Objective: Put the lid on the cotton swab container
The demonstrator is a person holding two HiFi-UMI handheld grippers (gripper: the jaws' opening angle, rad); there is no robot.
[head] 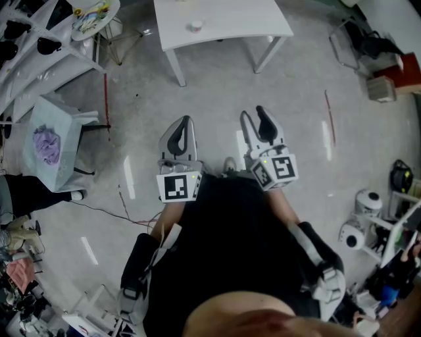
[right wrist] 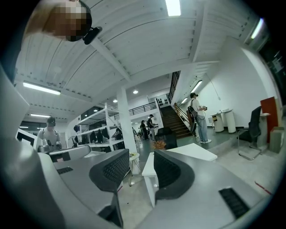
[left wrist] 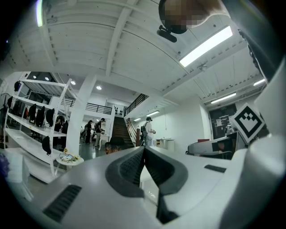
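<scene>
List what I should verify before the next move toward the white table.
1. Left gripper empty: ok, jaws together on nothing.
2. Right gripper open and empty: ok.
3. White table within reach: not ok, it stands ahead across the floor.
4. Small round thing on the table is the container: cannot tell.
5. Lid found: cannot tell, none made out.

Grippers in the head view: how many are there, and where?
2. The left gripper is left of centre, jaws shut, empty; the right gripper is beside it, right of centre, jaws open, empty. None appear hidden.
</scene>
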